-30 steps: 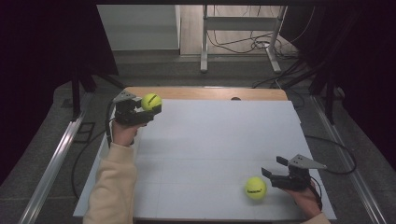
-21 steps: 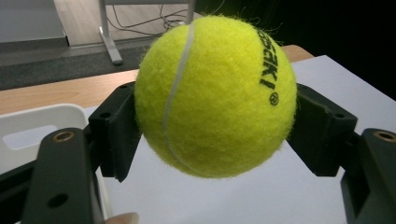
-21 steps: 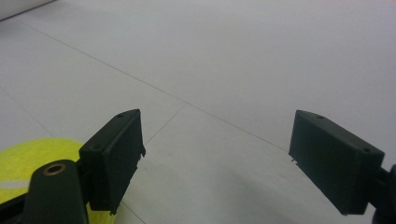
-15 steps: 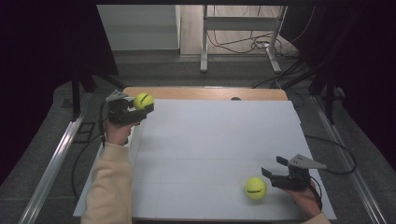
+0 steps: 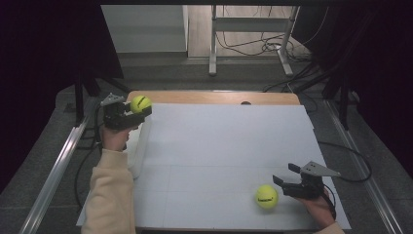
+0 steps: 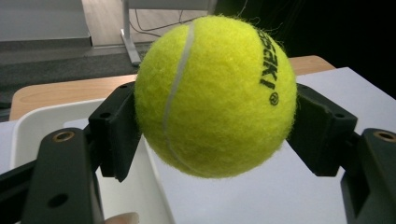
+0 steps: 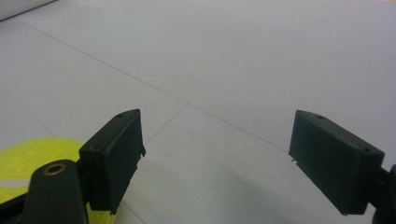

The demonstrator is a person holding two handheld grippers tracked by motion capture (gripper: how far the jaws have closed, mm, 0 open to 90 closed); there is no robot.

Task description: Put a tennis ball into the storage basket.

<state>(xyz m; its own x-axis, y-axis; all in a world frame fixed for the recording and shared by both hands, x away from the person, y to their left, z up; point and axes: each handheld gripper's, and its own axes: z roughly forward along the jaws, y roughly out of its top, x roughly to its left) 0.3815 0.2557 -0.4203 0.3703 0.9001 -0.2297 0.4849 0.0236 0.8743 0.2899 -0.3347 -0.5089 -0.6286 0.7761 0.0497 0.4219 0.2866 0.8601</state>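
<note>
At the far left of the table, your left gripper (image 5: 130,113) is clamped on a fuzzy yellow-green tennis ball (image 5: 140,104), one black jaw pressed into each side of it, and you are holding it in the air above the shallow white rectangular tray (image 5: 139,146) that sits along the left edge of the white tabletop (image 5: 224,141). In the left gripper view the tray's rim (image 6: 28,123) lies just below and behind the ball (image 6: 215,95), so the drop looks close. To do it well, bring the ball over the middle of the tray rather than its inner wall, lower it until it is near the floor of the tray, and only then part the jaws; a ball let go from height will likely bounce out or roll.

Black lettering runs up the held ball's right side with a small round mark below it; it stands on end and wraps out of sight, so I cannot read the brand with confidence.

Moving right, a second fuzzy yellow-green tennis ball (image 5: 267,196) rests on the tabletop near the front edge, with a dark printed word too small to read. Just to its right your right gripper (image 5: 285,183) waits low over the table, jaws wide apart and holding nothing; its own view puts that ball (image 7: 28,163) outside the left jaw, not between them.
</note>
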